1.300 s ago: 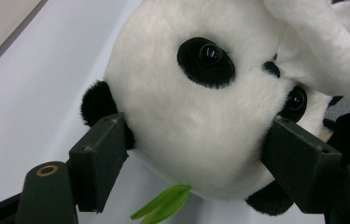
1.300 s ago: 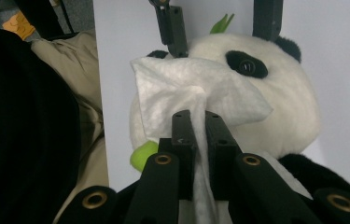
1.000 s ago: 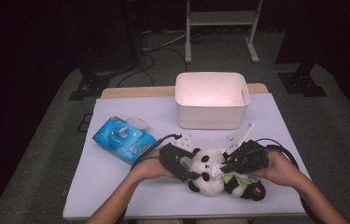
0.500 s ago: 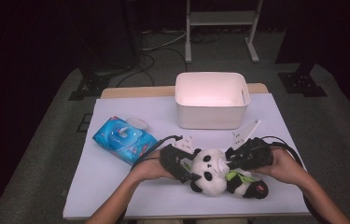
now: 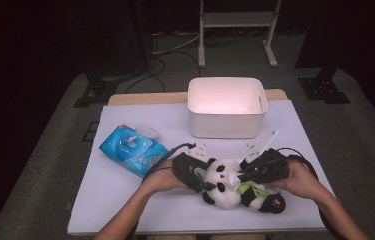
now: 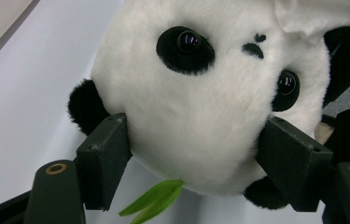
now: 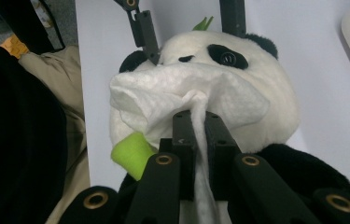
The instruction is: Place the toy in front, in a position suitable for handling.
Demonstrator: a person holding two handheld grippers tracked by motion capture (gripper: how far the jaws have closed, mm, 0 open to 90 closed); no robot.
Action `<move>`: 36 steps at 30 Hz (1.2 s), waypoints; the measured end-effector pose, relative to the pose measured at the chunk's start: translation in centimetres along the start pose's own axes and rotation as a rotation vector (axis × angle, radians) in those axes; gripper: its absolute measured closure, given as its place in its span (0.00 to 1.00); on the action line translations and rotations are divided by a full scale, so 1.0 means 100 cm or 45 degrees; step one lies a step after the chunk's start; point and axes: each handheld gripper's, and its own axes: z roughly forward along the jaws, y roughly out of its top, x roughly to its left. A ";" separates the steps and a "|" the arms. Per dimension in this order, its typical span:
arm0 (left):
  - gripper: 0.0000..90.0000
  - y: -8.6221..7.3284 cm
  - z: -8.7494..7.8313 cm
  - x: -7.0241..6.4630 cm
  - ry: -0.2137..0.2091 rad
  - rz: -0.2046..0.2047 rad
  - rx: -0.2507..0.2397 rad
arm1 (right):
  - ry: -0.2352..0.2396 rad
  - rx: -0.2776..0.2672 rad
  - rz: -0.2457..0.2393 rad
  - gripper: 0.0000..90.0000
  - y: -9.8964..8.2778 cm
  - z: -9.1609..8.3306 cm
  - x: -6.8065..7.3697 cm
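A dark room surrounds a pale lavender-white table (image 5: 125, 200), with grey carpet below. At the left of the table lies a blue soft pack of wet wipes (image 5: 132, 150), tilted and well apart from the toy. Next comes the left gripper (image 5: 206, 184): its jaws have just been closing and now press on either side of the plush panda toy's (image 5: 225, 186) white head, as the left gripper view shows (image 6: 196, 140). Compared with a second ago, both hands sit in much the same place and the panda has barely shifted. The panda lies near the front edge, its long axis running across the table, head toward the left and black feet toward the right, its face turned up. The right gripper (image 5: 240, 174) is clamped tight on a crumpled white tissue (image 7: 186, 100) held against the panda's face. Behind stands a white rectangular plastic bin (image 5: 226, 107).
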 end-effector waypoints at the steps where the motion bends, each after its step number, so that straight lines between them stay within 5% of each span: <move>1: 0.30 0.000 0.000 0.000 -0.001 -0.001 -0.001 | 0.000 -0.005 -0.006 0.93 0.000 0.000 0.000; 28: 0.31 0.005 0.003 0.007 0.011 -0.025 0.012 | 0.089 0.040 -0.138 0.94 0.018 0.028 0.024; 36: 0.31 0.002 0.001 0.007 -0.015 -0.070 -0.022 | 0.092 0.016 -0.120 0.94 0.016 0.019 0.020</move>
